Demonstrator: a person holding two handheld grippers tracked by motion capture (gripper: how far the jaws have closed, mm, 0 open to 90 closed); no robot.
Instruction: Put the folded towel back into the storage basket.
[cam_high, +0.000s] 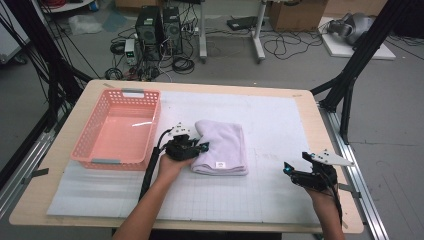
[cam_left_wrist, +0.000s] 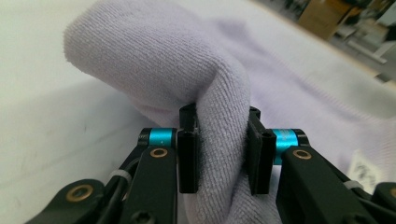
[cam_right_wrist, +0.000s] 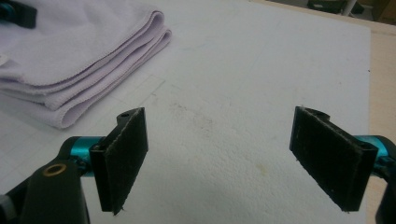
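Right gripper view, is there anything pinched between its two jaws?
No, the right gripper has its jaws wide apart over the bare white mat, and the folded lilac towel lies off to the side.

No text, brand or number could be read anywhere. A small white label (cam_left_wrist: 365, 171) was sewn on the lilac towel (cam_left_wrist: 154, 60), just right of the left gripper's fingers (cam_left_wrist: 188, 158), and its dark marks were too blurred to make out.

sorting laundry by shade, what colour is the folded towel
Pale lilac towel, clearest in the left gripper view.
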